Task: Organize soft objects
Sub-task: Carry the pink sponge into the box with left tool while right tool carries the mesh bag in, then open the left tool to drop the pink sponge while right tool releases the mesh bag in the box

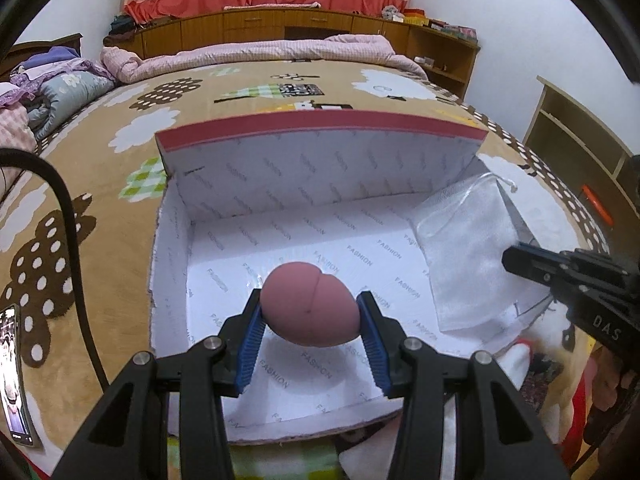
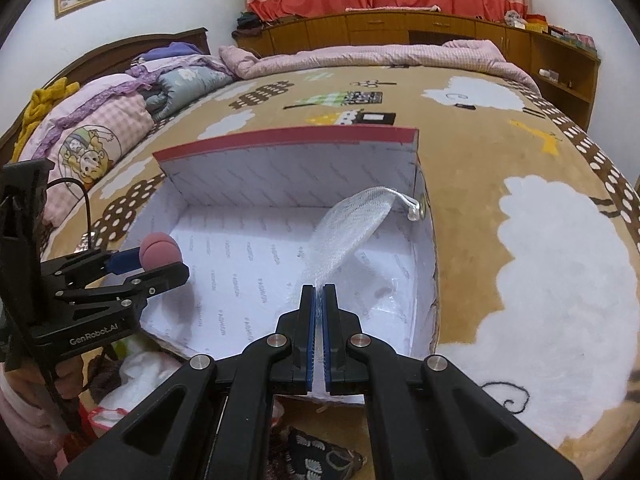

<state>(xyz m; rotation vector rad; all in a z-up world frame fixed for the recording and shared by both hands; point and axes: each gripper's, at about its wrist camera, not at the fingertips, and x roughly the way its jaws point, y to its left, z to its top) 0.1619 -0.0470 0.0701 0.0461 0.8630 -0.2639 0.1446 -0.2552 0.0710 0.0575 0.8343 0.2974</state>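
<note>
An open white-lined box [image 1: 176, 240] with a red-edged raised lid lies on the bed; it also shows in the right wrist view [image 2: 420, 288]. My left gripper [image 1: 312, 304] is shut on a pink egg-shaped sponge [image 1: 310, 308] and holds it above the box floor; the sponge also shows in the right wrist view [image 2: 160, 254]. My right gripper [image 2: 319, 292] is shut on a white mesh pouch [image 2: 348, 232], which stretches up over the box's right side. The pouch [image 1: 468, 256] drapes over the box's right wall in the left wrist view, where the right gripper [image 1: 516, 260] reaches in from the right.
The box sits on a tan cartoon-print blanket [image 2: 520, 168]. A phone [image 1: 14, 372] lies at the left. Loose clothes and soft things [image 2: 132, 380] lie in front of the box. Pillows [image 2: 100, 136] and a pink quilt [image 1: 260, 52] are farther back.
</note>
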